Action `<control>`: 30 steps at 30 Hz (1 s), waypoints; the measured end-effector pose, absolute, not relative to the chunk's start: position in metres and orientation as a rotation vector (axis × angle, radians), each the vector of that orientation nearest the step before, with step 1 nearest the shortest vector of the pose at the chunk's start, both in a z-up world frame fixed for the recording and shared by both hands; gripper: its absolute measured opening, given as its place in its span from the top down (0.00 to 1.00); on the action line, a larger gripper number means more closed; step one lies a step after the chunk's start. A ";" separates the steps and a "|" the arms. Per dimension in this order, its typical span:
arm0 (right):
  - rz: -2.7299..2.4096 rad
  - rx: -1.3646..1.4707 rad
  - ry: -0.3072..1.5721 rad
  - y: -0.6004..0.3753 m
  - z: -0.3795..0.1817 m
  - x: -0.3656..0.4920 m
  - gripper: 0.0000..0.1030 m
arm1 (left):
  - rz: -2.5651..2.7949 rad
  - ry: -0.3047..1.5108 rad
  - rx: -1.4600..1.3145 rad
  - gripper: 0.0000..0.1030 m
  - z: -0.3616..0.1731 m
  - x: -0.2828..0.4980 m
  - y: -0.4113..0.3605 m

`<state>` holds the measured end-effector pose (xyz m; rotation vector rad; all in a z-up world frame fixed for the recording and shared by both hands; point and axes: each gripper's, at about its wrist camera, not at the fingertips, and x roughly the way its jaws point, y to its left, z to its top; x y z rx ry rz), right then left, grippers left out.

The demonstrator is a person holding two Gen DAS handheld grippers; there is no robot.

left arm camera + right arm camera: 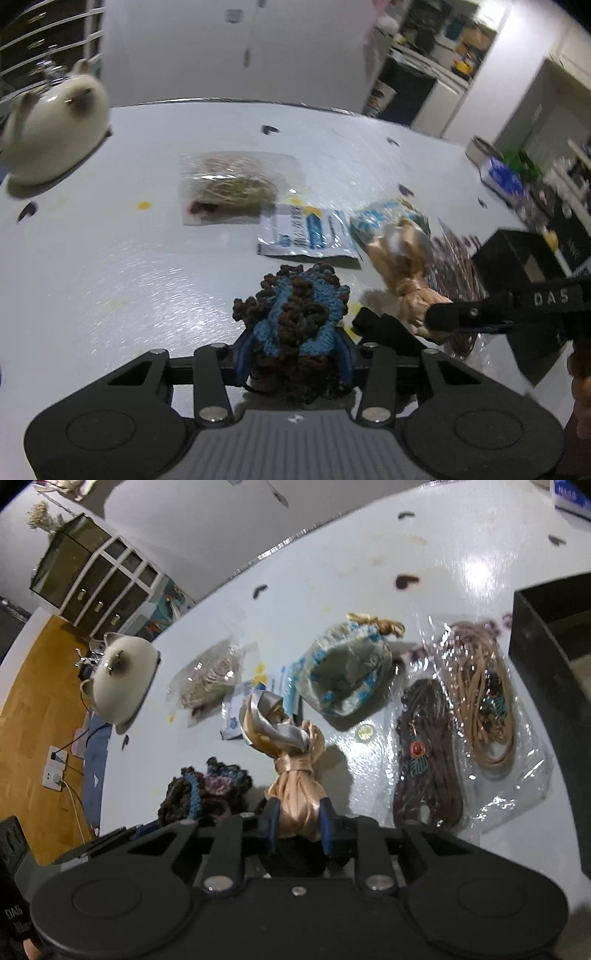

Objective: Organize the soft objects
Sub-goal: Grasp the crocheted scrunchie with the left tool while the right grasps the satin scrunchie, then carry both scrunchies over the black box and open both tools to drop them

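- Left gripper [293, 354]: jaws closed around a blue-and-brown knitted piece [295, 314], which bulges above and below the blue pads; it is carried above the white table [110, 258], not resting on it.
- Right gripper [297, 829]: jaws closed on the lower bundle of a tan satin ribbon bundle [291, 771]; its grey-and-tan loops stand up ahead of the fingers, clear of the table.
- The two held things sit just beside each other; in the right wrist view the knitted piece appears to the left of the ribbon.
- Still on the table: a bagged pale fibre bundle [229, 188], a white-and-blue packet [306, 236], a blue-patterned pouch [347, 672], and bagged brown cords [428, 753] and tan cords [480, 698].
- A black box [550, 686] stands at the right edge, probably the destination, though this is a judgement.
- Advice: keep both grips firm but low on the bundles, since soft material can slip or unfurl; carry each thing high enough to clear the bags.
- Move one hand at a time so the grippers do not collide.
- A white cat-shaped ornament [51, 129] sits at the far left, well apart.
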<state>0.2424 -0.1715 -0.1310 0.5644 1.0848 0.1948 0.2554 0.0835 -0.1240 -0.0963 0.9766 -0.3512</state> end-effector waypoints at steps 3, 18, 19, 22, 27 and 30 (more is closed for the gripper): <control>0.203 0.549 1.060 -0.171 -0.123 0.237 0.78 | -0.319 0.948 -0.134 0.57 -0.115 0.248 0.092; 0.246 0.500 0.840 -0.223 -0.077 0.207 0.78 | -0.235 0.816 -0.220 0.57 -0.056 0.223 0.044; 0.241 0.505 0.831 -0.231 -0.076 0.205 0.78 | -0.233 0.818 -0.229 0.57 -0.055 0.222 0.037; 0.227 0.513 0.808 -0.263 -0.071 0.199 0.78 | -0.227 0.836 -0.257 0.57 -0.055 0.220 0.008; 0.205 0.520 0.809 -0.322 -0.068 0.190 0.78 | -0.253 0.835 -0.266 0.57 -0.051 0.214 -0.054; 0.182 0.532 0.813 -0.359 -0.069 0.184 0.78 | -0.289 0.838 -0.265 0.57 -0.052 0.212 -0.093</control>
